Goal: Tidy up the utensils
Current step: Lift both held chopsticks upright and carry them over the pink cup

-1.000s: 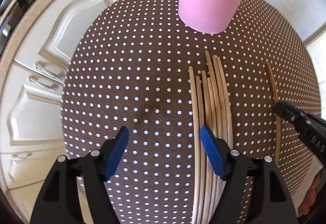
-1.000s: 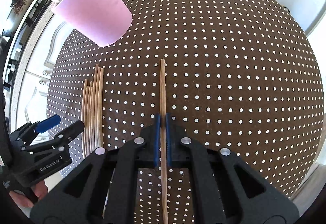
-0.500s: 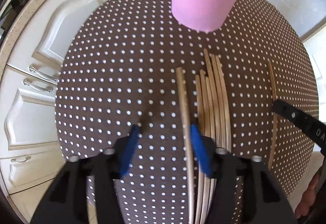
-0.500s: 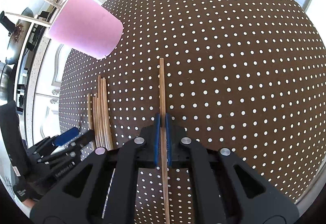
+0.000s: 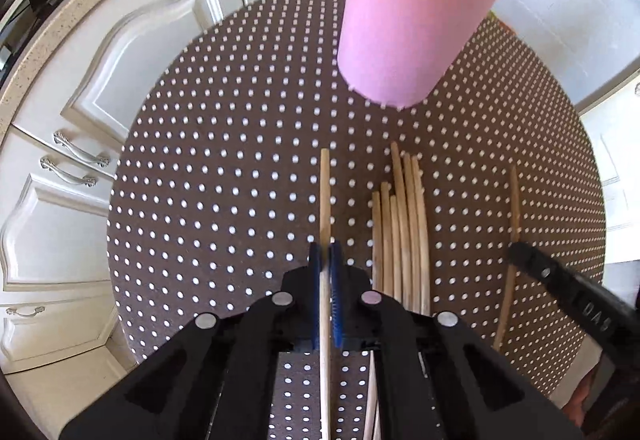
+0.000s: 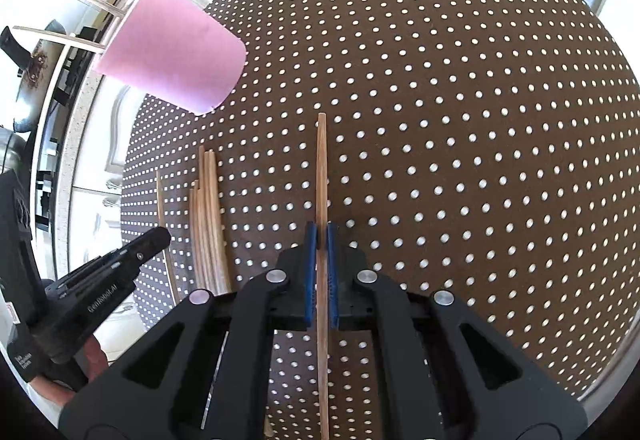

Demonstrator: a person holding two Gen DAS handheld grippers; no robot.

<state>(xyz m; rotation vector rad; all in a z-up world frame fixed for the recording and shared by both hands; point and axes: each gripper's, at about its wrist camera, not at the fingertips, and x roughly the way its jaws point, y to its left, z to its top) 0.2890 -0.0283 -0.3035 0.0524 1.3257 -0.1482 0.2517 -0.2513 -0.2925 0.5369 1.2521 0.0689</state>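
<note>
Left wrist view: the left gripper (image 5: 325, 254) points steeply down, its jaws having just closed on one wooden chopstick (image 5: 325, 196), with the loose bundle (image 5: 400, 224) just right of it. The right gripper (image 6: 320, 236) clamps another chopstick (image 6: 321, 168). Ahead stands the pink cup (image 5: 404, 28) on the dotted table (image 5: 224, 176).
</note>
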